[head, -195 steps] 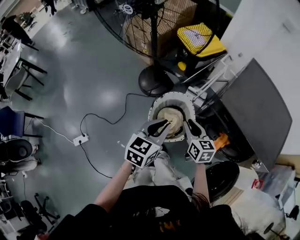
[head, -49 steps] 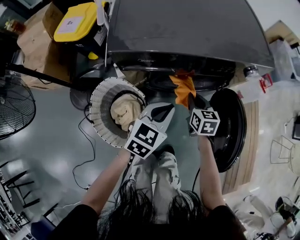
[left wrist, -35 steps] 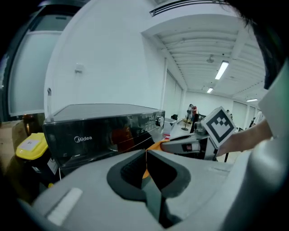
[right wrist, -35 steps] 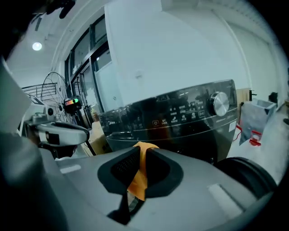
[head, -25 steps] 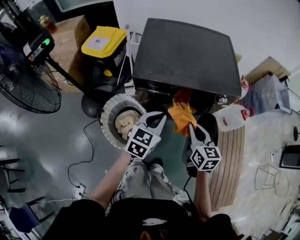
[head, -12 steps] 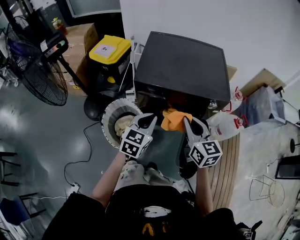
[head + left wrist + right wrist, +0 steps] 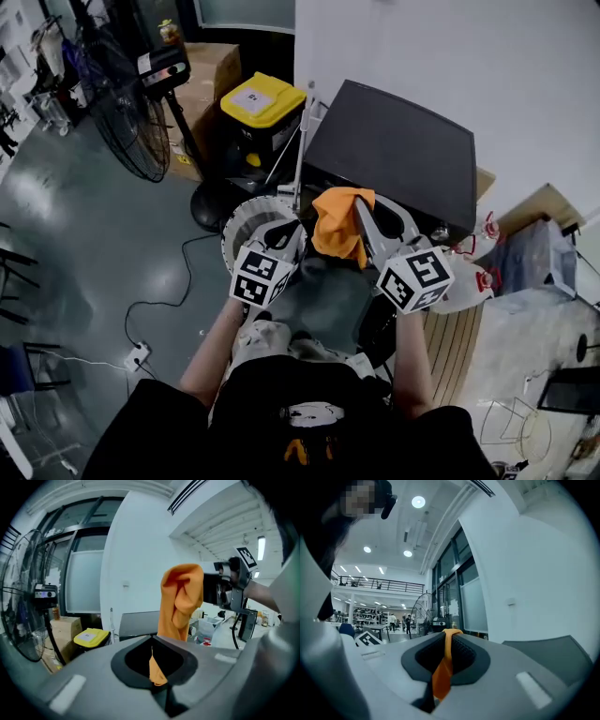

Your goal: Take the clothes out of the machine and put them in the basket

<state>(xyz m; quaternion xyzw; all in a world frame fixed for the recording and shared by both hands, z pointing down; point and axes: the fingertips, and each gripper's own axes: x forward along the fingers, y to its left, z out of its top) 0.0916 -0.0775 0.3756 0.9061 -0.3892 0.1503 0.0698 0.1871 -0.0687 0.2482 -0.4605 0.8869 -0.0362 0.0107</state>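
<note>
Clamping orange cloth (image 7: 339,223) at top edge: right tool (image 7: 360,208), jaws nearly together, thin orange fold pinched between them. Left tool (image 7: 292,231) likewise closed, on lower corner of same cloth. Cloth crumpled, hanging in air between both tools, in front of dark machine (image 7: 394,155), just right of white ribbed basket (image 7: 240,223) on floor. Count: two tools, one cloth, one machine, one basket.
</note>
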